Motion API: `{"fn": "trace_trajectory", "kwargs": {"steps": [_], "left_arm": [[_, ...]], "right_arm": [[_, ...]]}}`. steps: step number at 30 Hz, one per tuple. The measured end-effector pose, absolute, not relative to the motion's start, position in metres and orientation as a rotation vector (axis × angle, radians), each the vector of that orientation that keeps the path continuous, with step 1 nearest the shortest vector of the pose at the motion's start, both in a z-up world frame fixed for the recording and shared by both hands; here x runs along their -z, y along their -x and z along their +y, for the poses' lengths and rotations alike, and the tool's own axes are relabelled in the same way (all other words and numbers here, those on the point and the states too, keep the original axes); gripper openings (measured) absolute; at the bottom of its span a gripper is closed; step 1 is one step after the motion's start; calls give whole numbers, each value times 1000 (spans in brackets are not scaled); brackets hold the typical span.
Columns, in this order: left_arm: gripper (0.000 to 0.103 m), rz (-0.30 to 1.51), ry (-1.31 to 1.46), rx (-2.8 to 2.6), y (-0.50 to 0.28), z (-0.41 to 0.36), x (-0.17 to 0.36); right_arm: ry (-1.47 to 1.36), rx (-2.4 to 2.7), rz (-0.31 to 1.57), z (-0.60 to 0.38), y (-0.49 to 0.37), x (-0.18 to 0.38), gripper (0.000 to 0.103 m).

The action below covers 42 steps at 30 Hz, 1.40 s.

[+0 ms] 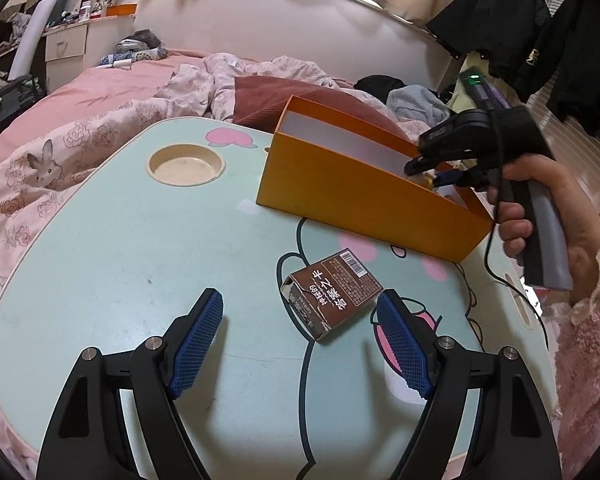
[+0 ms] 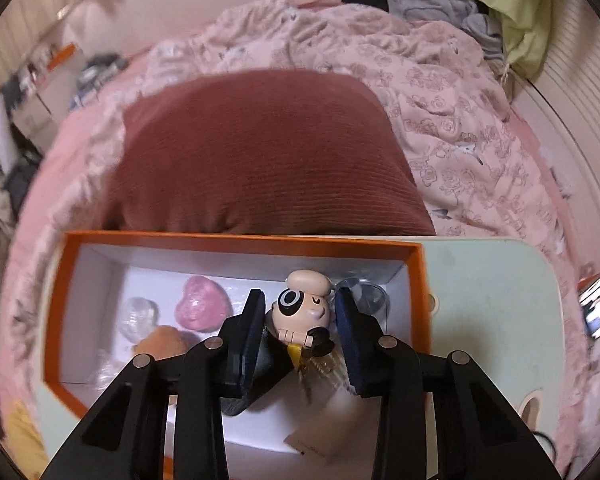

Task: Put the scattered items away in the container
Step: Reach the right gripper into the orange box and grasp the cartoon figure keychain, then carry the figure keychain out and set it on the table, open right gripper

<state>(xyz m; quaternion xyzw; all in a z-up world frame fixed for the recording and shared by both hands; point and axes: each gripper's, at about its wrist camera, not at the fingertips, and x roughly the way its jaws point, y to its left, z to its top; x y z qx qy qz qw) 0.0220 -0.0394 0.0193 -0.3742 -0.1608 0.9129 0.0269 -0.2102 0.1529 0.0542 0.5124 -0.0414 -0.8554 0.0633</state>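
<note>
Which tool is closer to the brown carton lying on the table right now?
Left. The left tool hangs open just short of the brown carton; the right tool is inside the orange box behind it.

Dark red corduroy pillow (image 2: pixel 260 152) sits right behind the mint cartoon lap table (image 1: pixel 120 240). Pink rose-print duvet (image 2: pixel 459 120) is bunched around the pillow, clothes pile (image 2: pixel 439 0) beyond it, maybe hoodies, too blurry.

left wrist: oblique over table (image 1: pixel 112 264) | right wrist: steeply, close into box (image 2: pixel 236 242); shared
</note>
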Motion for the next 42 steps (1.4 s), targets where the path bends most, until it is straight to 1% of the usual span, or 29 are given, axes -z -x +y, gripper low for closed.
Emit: {"fn": "trace_trajectory", "kwargs": {"steps": [6, 10, 14, 20, 25, 27, 28, 29, 31, 32, 37, 42], "left_arm": [[79, -495, 1159, -2820, -21, -39, -19], [79, -499, 1166, -2817, -20, -40, -18], [79, -494, 1171, -2817, -20, -39, -18], [79, -486, 1176, -2819, -20, -38, -17], [79, -483, 1183, -2817, -19, -38, -17], [79, -482, 1187, -2815, -19, -38, -16], [79, -481, 1189, -2814, -19, -38, -16], [79, -480, 1192, -2813, -19, -38, -16], [79, -476, 1201, -2811, -18, -37, -15], [79, -473, 1204, -2810, -18, -36, -15], [79, -451, 1204, -2818, -18, -33, -16], [79, -460, 1233, -2803, -16, -34, -13]], "right_arm": [[-1336, 2593, -248, 171, 158, -96, 34], [-1255, 2545, -253, 175, 107, -107, 34], [-1299, 2464, -237, 172, 67, -84, 34], [-1400, 2416, -161, 162, 41, -35, 35], [-1389, 2412, -186, 161, 29, -22, 35], [-1344, 2438, -192, 163, 23, -25, 39], [-1327, 2439, -195, 164, 19, -26, 50], [-1304, 2441, -201, 165, 15, -29, 57], [-1252, 2461, -205, 168, 5, -36, 60], [-1236, 2475, -185, 168, 1, -40, 63], [-1263, 2550, -7, 163, -18, -38, 75], [-1317, 2543, 49, 163, -27, -25, 79]]}}
